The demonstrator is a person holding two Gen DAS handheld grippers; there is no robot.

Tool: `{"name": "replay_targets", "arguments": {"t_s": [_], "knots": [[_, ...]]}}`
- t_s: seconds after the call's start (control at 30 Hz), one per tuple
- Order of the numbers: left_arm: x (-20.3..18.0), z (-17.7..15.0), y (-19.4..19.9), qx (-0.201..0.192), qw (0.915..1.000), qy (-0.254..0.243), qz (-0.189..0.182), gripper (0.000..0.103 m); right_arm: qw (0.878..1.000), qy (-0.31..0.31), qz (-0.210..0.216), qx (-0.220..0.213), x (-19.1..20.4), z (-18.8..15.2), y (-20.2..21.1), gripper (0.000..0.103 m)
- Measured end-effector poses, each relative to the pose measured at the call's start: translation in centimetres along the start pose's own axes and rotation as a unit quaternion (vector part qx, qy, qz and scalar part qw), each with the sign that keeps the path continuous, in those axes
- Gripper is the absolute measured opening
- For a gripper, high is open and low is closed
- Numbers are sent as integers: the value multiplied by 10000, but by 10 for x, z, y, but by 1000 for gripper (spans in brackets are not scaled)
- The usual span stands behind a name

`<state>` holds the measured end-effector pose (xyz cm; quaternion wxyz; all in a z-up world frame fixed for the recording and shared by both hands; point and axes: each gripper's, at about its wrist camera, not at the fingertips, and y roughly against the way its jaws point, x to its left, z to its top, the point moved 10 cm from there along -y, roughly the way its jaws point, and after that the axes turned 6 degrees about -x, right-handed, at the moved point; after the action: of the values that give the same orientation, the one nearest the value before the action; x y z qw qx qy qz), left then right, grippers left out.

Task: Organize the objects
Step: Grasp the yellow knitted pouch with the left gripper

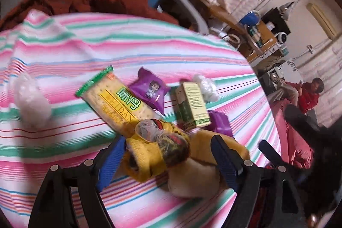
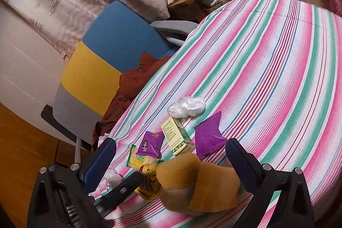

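Item: yellow plush, on the striped bed between my left tool's spread jaws, beside the cracker pack. Soft, light, crinkly wrapped; I'd pinch mid-body. Right tool hangs released above it.

Left tongs: black plastic frame with triangular cut-outs, round silver screw heads, and ribbed blue pads on the fingers. Right tongs: matching black frame, silver screws, dark blue pads.
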<state>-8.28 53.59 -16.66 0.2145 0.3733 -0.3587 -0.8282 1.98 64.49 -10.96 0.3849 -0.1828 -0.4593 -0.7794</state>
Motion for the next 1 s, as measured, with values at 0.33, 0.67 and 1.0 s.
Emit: {"name": "replay_targets", "arguments": {"t_s": [0.33,0.67,1.0], "knots": [[22,-27,33,-227,9973,-685,168,38,10000,88,36,23,2,-1,-1,103],[45,-79,92,-533,9952,-804,145,33,9994,-275,-217,-51,-21,5,2,103],[66,-109,128,-713,9889,-1210,494,32,9959,-364,-824,43,-46,4,-2,100]]}}
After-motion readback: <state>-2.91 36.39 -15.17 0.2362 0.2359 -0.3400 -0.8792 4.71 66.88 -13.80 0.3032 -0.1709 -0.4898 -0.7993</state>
